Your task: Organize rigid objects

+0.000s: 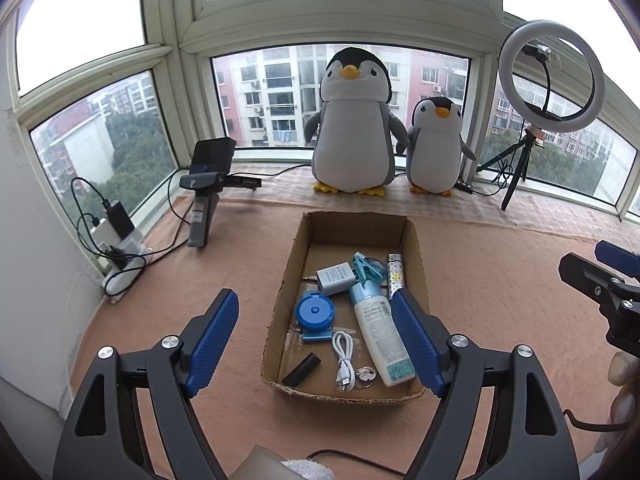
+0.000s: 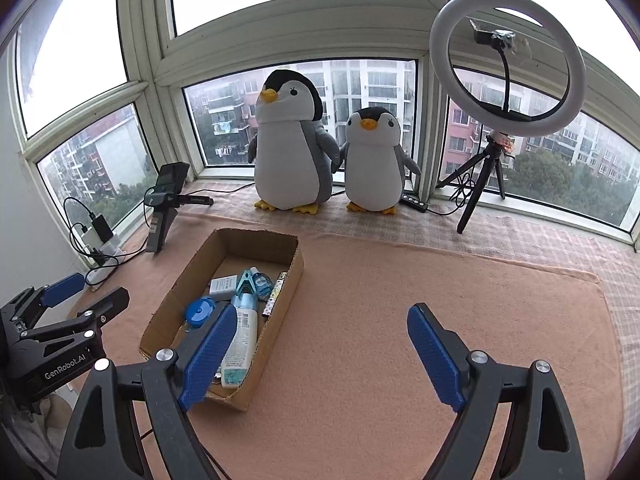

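Left wrist view: box (image 1: 416,240) holds bottle (image 1: 380,340), cable (image 1: 345,354), charger (image 1: 335,277); mat bare, sorting seemingly complete; left gripper (image 1: 316,344) and right gripper (image 2: 320,356) both spread wide, empty.

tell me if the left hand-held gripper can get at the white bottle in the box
Probably yes. The left hand-held gripper is open above the open-topped box, and the white bottle lies on top with nothing covering it.
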### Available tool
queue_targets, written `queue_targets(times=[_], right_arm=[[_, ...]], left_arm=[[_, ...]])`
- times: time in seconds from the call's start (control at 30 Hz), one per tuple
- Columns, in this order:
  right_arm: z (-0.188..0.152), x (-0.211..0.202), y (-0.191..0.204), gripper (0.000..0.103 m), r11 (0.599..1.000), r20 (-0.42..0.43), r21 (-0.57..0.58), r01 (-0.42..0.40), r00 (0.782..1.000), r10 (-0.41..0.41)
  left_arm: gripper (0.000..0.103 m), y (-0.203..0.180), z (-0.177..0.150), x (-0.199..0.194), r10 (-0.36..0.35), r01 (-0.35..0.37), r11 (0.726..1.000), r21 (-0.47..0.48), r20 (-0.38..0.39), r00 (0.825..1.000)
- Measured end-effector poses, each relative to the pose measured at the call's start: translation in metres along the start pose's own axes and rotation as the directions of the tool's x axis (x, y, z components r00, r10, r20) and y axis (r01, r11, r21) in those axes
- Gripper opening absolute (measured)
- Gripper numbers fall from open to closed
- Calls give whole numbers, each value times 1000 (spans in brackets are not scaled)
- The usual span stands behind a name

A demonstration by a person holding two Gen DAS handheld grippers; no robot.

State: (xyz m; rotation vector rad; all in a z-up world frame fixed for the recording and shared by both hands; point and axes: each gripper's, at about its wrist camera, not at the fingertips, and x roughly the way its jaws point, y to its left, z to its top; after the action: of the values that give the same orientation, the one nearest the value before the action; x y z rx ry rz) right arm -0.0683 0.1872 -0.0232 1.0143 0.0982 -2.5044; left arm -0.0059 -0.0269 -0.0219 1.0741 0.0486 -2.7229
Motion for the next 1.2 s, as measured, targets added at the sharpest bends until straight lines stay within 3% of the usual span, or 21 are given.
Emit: queue_targets(times=[1.2], right_arm=[[-2,4,-2,84,1000,-16,-7,-9,1000,9]], left_arm=[[79,0,0,-2,-4,4,1000,-8,2,1000]])
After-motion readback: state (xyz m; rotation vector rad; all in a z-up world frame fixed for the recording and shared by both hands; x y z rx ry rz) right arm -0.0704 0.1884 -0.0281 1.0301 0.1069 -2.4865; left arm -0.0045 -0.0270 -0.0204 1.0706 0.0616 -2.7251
